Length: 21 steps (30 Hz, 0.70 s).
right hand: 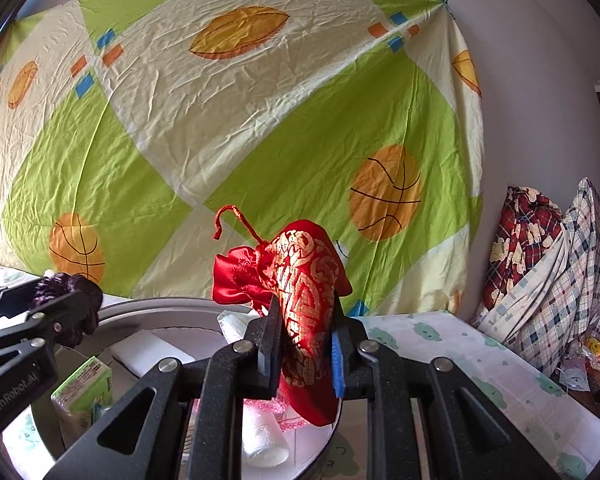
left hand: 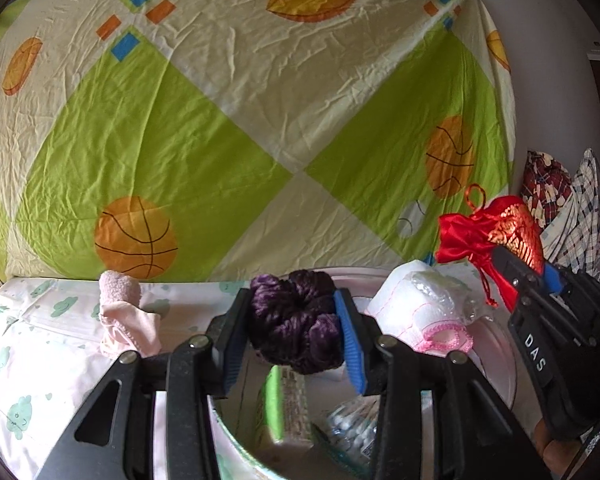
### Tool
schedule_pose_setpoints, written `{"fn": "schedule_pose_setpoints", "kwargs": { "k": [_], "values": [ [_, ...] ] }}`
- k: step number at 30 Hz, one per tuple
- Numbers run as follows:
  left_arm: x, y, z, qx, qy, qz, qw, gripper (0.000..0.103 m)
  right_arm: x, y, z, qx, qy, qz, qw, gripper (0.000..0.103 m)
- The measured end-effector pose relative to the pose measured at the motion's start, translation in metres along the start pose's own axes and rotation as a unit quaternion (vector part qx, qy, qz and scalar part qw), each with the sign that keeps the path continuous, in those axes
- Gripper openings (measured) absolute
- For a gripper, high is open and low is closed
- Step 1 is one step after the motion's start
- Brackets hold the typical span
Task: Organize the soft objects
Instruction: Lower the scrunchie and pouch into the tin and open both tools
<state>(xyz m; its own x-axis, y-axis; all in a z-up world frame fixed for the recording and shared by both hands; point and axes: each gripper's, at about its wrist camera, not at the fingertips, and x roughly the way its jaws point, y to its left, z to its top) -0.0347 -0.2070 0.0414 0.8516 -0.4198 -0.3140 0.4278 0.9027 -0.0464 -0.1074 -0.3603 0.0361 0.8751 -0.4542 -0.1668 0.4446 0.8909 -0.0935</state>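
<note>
My left gripper (left hand: 296, 328) is shut on a dark purple scrunchie (left hand: 296, 320) and holds it over a round grey tub (left hand: 500, 344). My right gripper (right hand: 306, 344) is shut on a red and gold drawstring pouch (right hand: 304, 280), held above the same tub (right hand: 148, 308). The pouch (left hand: 496, 232) and right gripper also show at the right of the left wrist view. The scrunchie (right hand: 72, 300) and left gripper show at the left of the right wrist view. A pink sock (left hand: 124, 312) lies on the bed sheet (left hand: 28, 340) left of the tub.
Inside the tub lie a green tissue pack (right hand: 86, 388), a white pink-trimmed cloth (left hand: 416, 316), a white pad (right hand: 148, 350) and a plastic packet (left hand: 352, 432). A basketball-print sheet (right hand: 260, 140) hangs behind. Plaid bedding (right hand: 540, 272) is piled at the right.
</note>
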Motion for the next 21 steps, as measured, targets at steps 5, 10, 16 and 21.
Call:
{"fn": "schedule_pose_setpoints", "kwargs": {
  "k": [5,10,16,21],
  "values": [
    [0.015,-0.013,0.004,-0.001,0.033,-0.01,0.9994,0.041,0.007,0.003,0.002,-0.007,0.002,-0.003,1.0,0.021],
    [0.025,-0.018,-0.002,0.009,0.062,-0.002,0.9981,0.041,0.023,0.012,0.0,-0.026,0.029,0.013,0.999,0.021],
    [0.032,-0.019,-0.006,0.004,0.081,-0.003,0.9967,0.041,0.032,0.019,-0.006,-0.04,0.058,0.026,0.997,0.021],
    [0.04,-0.018,-0.01,0.0,0.105,0.0,0.9945,0.041,0.042,0.019,-0.009,-0.028,0.088,0.047,0.995,0.021]
  ]
}}
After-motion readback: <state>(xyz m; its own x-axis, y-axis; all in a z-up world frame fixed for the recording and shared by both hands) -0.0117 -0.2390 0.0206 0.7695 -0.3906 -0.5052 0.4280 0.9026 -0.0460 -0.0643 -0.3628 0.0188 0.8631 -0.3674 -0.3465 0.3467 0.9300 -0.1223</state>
